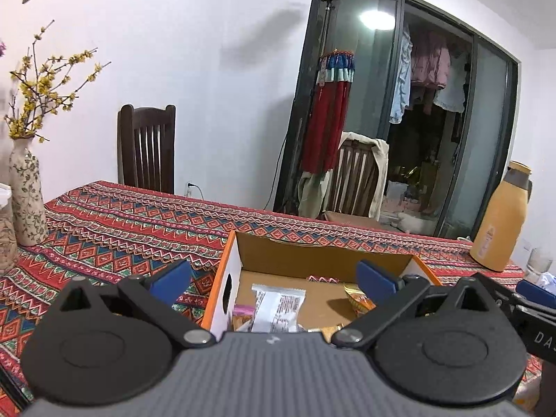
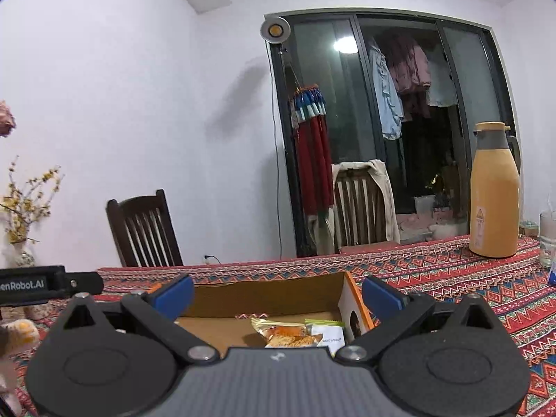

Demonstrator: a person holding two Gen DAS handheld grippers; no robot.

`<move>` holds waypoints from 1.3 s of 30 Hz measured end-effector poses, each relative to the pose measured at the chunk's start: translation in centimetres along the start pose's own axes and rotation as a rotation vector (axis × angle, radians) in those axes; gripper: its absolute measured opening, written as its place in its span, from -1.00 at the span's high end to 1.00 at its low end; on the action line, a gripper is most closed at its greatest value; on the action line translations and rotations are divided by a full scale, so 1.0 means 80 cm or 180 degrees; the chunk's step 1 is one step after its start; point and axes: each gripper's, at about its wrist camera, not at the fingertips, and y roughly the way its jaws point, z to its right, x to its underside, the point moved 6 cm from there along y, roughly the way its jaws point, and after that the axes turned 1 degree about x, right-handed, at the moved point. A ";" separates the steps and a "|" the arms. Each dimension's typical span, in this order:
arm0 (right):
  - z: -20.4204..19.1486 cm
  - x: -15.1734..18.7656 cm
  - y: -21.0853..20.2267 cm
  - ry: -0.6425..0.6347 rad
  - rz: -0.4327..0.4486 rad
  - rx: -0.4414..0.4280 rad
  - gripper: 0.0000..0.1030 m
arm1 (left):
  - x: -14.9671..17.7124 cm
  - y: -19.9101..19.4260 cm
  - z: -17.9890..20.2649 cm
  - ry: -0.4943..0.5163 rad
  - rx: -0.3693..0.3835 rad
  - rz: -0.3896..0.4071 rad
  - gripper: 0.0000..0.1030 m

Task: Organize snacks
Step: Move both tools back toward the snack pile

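Note:
An open cardboard box (image 1: 319,255) with orange and white sides stands on the patterned tablecloth. Inside lie a white snack packet (image 1: 278,307), a small pink one (image 1: 243,310) and an orange-yellow one (image 1: 359,300). My left gripper (image 1: 274,278) hovers open above the box's near end, nothing between its blue pads. In the right wrist view the same box (image 2: 264,290) holds an orange cracker packet (image 2: 285,333) and a white packet (image 2: 328,337). My right gripper (image 2: 278,293) is open over it, holding nothing. The left gripper's body (image 2: 41,283) shows at the left edge.
A floral vase (image 1: 26,198) with yellow branches stands at the table's left. An orange thermos (image 2: 493,191) and a glass (image 2: 547,239) stand at the right. Two wooden chairs (image 1: 146,149) sit behind the table, before a glass door.

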 end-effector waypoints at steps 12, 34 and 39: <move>0.006 0.055 -0.067 -0.0029 -0.0273 0.0024 -1.00 | 0.062 -0.048 -0.033 0.0127 -0.0047 -0.0275 -1.00; 0.013 0.147 -0.136 -0.0143 -0.0874 0.0099 -1.00 | 0.123 -0.101 -0.078 0.0015 -0.0137 -0.0535 -1.00; -0.004 0.155 -0.130 -0.0238 -0.0989 -0.0015 -0.71 | 0.126 -0.104 -0.078 0.0012 -0.0134 -0.0556 -1.00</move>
